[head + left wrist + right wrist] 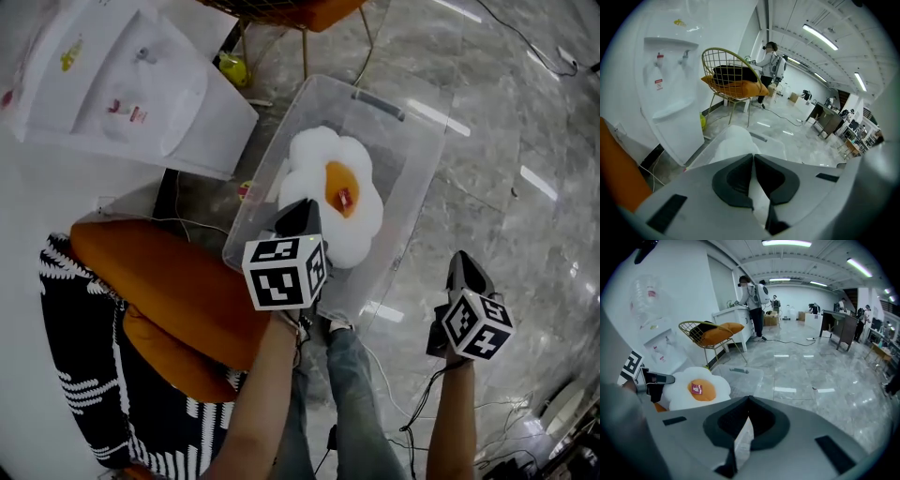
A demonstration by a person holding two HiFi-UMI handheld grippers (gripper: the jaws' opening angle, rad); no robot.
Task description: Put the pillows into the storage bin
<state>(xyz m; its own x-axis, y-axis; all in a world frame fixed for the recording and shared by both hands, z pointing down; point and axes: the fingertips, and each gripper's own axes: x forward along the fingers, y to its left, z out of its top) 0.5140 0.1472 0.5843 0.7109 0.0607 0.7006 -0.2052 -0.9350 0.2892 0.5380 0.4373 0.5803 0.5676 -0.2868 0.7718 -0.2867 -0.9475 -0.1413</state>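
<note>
Left forearm [258,403] and right forearm [455,422] angle downward, the left gripper [300,212] pinching a pillow [323,150] edge, the right gripper [461,259] with fingers [764,420] closed, empty.

The head view looks steeply down at the storage bin [405,157], which both gripper views share.

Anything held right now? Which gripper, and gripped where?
The left gripper looks shut on the fried-egg pillow, pinching its near white edge over the storage bin. The right gripper is shut and empty.
</note>
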